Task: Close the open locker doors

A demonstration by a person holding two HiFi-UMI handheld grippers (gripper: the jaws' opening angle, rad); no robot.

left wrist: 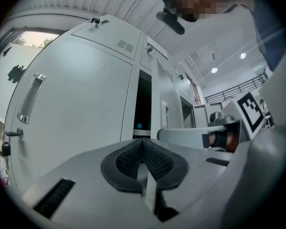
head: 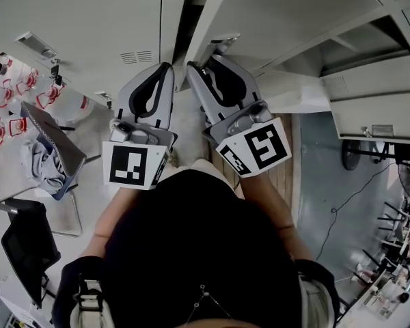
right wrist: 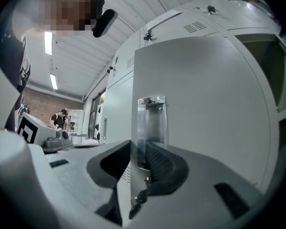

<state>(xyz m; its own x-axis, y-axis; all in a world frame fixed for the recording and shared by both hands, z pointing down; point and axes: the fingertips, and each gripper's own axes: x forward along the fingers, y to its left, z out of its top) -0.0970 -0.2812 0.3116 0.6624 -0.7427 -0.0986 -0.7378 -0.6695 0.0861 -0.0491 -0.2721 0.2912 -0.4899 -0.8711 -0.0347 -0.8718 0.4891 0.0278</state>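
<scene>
A tall grey locker door [head: 280, 12] stands ajar, with a dark gap [head: 191, 5] to its left. In the right gripper view the door [right wrist: 205, 104] fills the frame, its metal handle recess [right wrist: 151, 123] just above the jaws. My right gripper [right wrist: 137, 149] is shut on the door's free edge, one pad on each face. In the head view the right gripper [head: 195, 67] sits at that edge. My left gripper [head: 165, 68] is beside it, facing the closed neighbouring door [left wrist: 76, 109]. The left gripper [left wrist: 143, 144] is shut, pads together, holding nothing.
More lockers with open doors [head: 369, 108] stand to the right. A chair draped with cloth [head: 51, 149] and a black chair [head: 27, 244] are at the left. A cable [head: 342, 203] lies on the floor at the right. A person [right wrist: 62, 118] stands far off.
</scene>
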